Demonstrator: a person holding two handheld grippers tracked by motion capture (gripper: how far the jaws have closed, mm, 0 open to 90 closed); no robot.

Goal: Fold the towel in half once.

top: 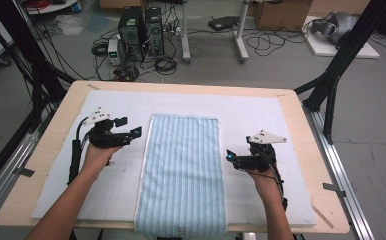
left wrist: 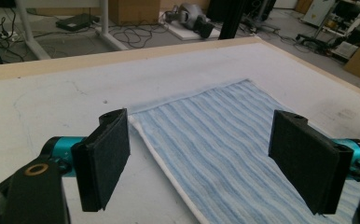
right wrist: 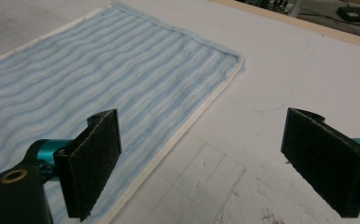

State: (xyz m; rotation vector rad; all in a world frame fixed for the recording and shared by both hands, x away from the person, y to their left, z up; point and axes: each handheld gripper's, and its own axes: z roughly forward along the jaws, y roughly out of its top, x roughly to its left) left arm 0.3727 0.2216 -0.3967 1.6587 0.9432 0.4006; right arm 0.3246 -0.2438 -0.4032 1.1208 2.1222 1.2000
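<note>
On the table [top: 46, 165] your towel [top: 183, 170] lies flat between both grippers. Your left gripper [top: 137, 131] and right gripper [top: 228, 156] gape wide, holding nothing

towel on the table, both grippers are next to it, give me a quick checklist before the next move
1. Towel lies flat, unfolded: ok.
2. Left gripper open, nothing held: ok.
3. Right gripper open, nothing held: ok.
4. Left gripper lined up with the towel's long edge, one of its fingers outside the edge, the other over the cloth: ok.
5. Right gripper astride its edge: not ok, that edge lies near one finger rather than midway between the two.
6. Towel fully on the table: not ok, its near end hangs over the front.
</note>
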